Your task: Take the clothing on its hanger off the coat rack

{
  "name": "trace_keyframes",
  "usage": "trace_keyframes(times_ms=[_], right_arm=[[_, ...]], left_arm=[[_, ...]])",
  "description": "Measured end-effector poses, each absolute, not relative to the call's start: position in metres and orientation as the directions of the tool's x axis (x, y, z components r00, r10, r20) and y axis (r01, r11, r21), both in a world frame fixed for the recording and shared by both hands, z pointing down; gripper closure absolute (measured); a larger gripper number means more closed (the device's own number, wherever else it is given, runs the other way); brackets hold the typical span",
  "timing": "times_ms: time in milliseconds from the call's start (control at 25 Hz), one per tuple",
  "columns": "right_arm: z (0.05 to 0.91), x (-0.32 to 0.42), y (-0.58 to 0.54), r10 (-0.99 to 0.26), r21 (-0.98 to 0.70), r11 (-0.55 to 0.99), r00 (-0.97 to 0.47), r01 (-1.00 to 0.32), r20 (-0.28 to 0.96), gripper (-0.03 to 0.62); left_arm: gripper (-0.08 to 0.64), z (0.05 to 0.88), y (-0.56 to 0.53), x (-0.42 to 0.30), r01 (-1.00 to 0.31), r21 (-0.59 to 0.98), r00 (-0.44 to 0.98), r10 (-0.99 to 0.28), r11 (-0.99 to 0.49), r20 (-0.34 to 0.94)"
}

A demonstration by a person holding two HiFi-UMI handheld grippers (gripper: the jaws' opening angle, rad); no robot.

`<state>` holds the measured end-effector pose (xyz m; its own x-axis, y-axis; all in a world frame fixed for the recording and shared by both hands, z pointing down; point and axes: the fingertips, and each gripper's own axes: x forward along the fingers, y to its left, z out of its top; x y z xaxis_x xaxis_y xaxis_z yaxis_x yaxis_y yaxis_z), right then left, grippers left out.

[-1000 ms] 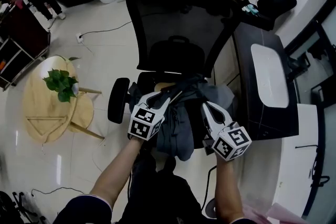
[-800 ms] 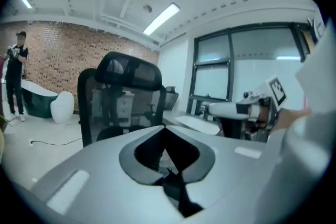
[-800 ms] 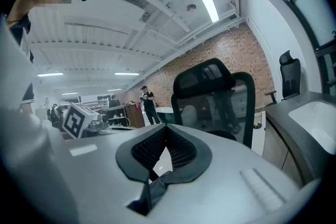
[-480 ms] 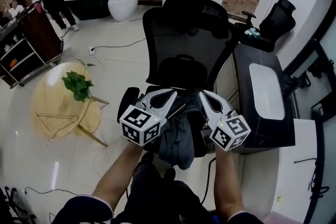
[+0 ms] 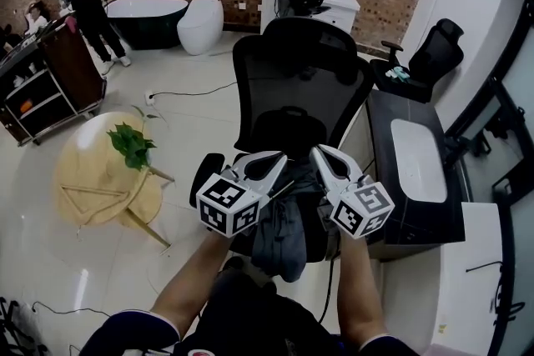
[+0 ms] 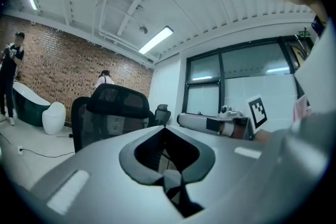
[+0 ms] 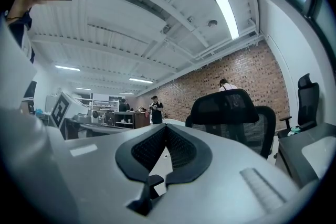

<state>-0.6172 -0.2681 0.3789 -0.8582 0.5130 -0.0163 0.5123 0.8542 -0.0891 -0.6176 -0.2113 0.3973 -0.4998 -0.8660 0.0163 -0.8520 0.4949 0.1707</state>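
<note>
Clothing (image 5: 280, 236) has risen, hanging long axis vertical.

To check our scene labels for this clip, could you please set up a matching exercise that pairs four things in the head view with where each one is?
Things:
1. mesh office chair
2. leafy plant
3. dark garment
4. white tray

Places:
A. on the dark counter at the right
B. hanging low in the middle, nearest the camera
C. on the round wooden table at the left
D. standing on the floor in the centre

Pairs: 1-D, 2-C, 3-B, 4-A.
</note>
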Motion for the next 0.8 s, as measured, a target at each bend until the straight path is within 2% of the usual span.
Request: trace_keyframes(times_ms=[800], right_arm=[[0.369,-0.609,-0.285,0.485,-0.056,0.873,-0.875,0.484,-0.001,0.592]], left_arm=[[0.548,0.394,-0.228,-0.605,-0.864,0.138,-0.485,-0.874,0.484,0.028]])
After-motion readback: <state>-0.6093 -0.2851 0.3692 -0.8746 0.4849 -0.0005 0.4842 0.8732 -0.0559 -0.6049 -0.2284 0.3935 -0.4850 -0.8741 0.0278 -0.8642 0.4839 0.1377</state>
